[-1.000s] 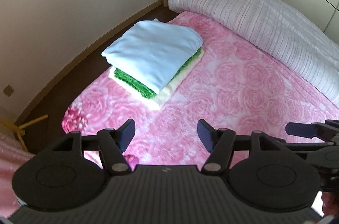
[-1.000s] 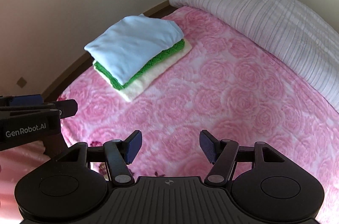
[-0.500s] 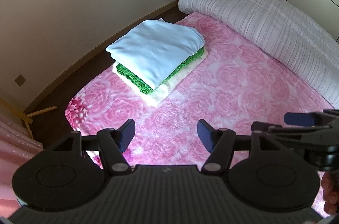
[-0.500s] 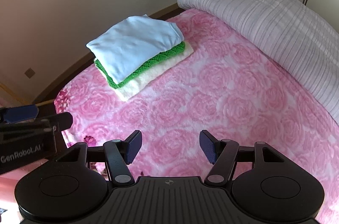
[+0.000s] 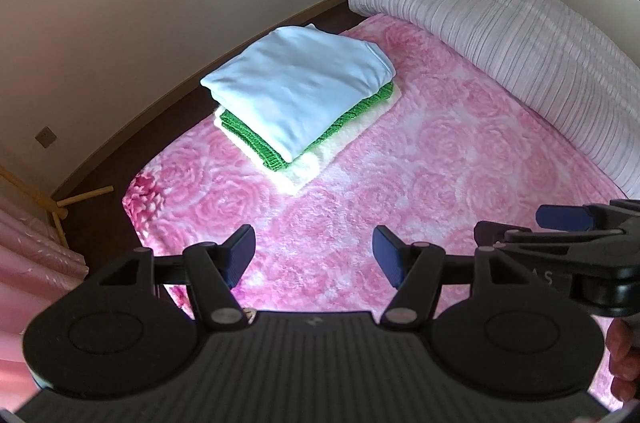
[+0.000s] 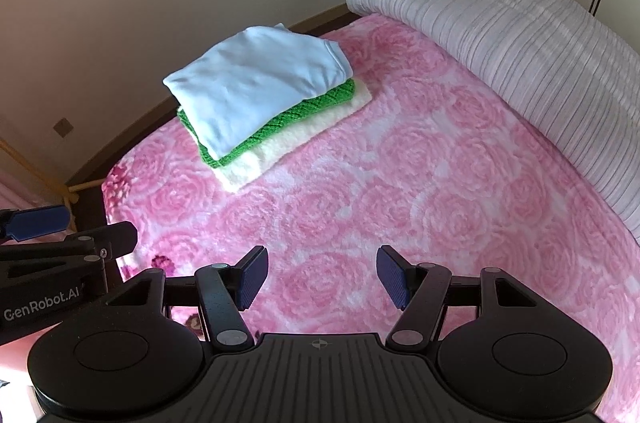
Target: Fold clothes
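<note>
A stack of folded clothes lies near the far left corner of the pink rose bedspread (image 5: 440,159) (image 6: 400,183): a light blue garment (image 5: 304,87) (image 6: 256,79) on top, a green knit (image 5: 256,143) (image 6: 280,127) under it, a cream piece (image 5: 312,167) (image 6: 280,151) at the bottom. My left gripper (image 5: 314,255) is open and empty, above the bed's near part. My right gripper (image 6: 322,277) is open and empty, held the same way. Each gripper shows at the edge of the other's view, the right one (image 5: 568,231) and the left one (image 6: 68,231).
A rolled pale striped quilt (image 5: 520,35) (image 6: 520,51) lies along the bed's right side. A cream wall, dark floor strip and wooden stand (image 5: 52,199) are left of the bed. Pink curtain fabric (image 5: 32,255) hangs at the near left. Wardrobe doors stand behind the quilt.
Both grippers have drawn back and risen from the bed, so the stack looks farther away and more floor and wall show. Both stay open and empty.
</note>
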`<state>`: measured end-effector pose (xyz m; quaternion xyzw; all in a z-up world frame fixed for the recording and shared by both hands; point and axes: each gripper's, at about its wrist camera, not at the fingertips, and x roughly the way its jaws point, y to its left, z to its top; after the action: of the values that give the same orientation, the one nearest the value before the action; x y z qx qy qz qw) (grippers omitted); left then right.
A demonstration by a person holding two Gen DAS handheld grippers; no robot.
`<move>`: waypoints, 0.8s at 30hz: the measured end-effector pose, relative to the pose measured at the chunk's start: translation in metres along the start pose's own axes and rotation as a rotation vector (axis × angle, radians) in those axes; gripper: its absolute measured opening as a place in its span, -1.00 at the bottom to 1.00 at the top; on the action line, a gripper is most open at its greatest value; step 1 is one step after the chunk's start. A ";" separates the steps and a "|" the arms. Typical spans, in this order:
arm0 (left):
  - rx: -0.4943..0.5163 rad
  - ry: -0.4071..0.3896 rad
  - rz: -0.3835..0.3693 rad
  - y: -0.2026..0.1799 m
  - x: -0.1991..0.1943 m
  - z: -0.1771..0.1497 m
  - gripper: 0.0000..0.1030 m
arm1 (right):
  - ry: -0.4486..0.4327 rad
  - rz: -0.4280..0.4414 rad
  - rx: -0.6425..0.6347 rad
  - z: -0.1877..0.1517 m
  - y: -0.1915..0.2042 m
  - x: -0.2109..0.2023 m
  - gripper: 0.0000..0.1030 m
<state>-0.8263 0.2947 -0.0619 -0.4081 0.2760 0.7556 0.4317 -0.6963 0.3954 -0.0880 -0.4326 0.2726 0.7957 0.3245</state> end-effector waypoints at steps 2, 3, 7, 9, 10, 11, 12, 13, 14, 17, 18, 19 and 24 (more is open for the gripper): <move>-0.002 0.006 -0.001 -0.002 0.005 0.003 0.20 | 0.004 -0.004 -0.003 0.003 -0.003 0.004 0.24; -0.003 0.010 -0.001 -0.004 0.007 0.004 0.20 | 0.003 -0.005 -0.005 0.004 -0.005 0.005 0.24; -0.007 0.024 -0.004 -0.007 0.018 0.010 0.20 | 0.006 -0.012 -0.010 0.011 -0.011 0.013 0.24; -0.012 0.028 -0.004 -0.009 0.024 0.013 0.20 | 0.010 -0.012 -0.013 0.016 -0.014 0.017 0.24; -0.015 0.029 -0.005 -0.009 0.026 0.014 0.20 | 0.012 -0.012 -0.015 0.018 -0.016 0.019 0.24; -0.020 0.028 -0.005 -0.010 0.029 0.016 0.20 | 0.015 -0.012 -0.017 0.020 -0.017 0.021 0.24; -0.027 0.026 -0.004 -0.010 0.031 0.018 0.20 | 0.017 -0.012 -0.020 0.022 -0.018 0.024 0.24; -0.032 0.027 -0.004 -0.010 0.034 0.020 0.20 | 0.019 -0.012 -0.023 0.024 -0.019 0.026 0.24; -0.036 0.028 -0.005 -0.011 0.037 0.022 0.20 | 0.022 -0.012 -0.024 0.026 -0.019 0.028 0.24; -0.043 0.033 -0.006 -0.010 0.046 0.027 0.20 | 0.031 -0.012 -0.025 0.032 -0.022 0.036 0.24; -0.044 0.035 -0.005 -0.011 0.049 0.028 0.20 | 0.034 -0.012 -0.024 0.034 -0.022 0.038 0.24; -0.043 0.036 -0.003 -0.012 0.052 0.029 0.20 | 0.037 -0.012 -0.024 0.036 -0.023 0.041 0.24; -0.042 0.045 -0.002 -0.012 0.065 0.034 0.20 | 0.046 -0.009 -0.015 0.044 -0.026 0.051 0.24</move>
<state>-0.8475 0.3548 -0.1004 -0.4345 0.2694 0.7512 0.4176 -0.7203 0.4578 -0.1149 -0.4544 0.2720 0.7861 0.3187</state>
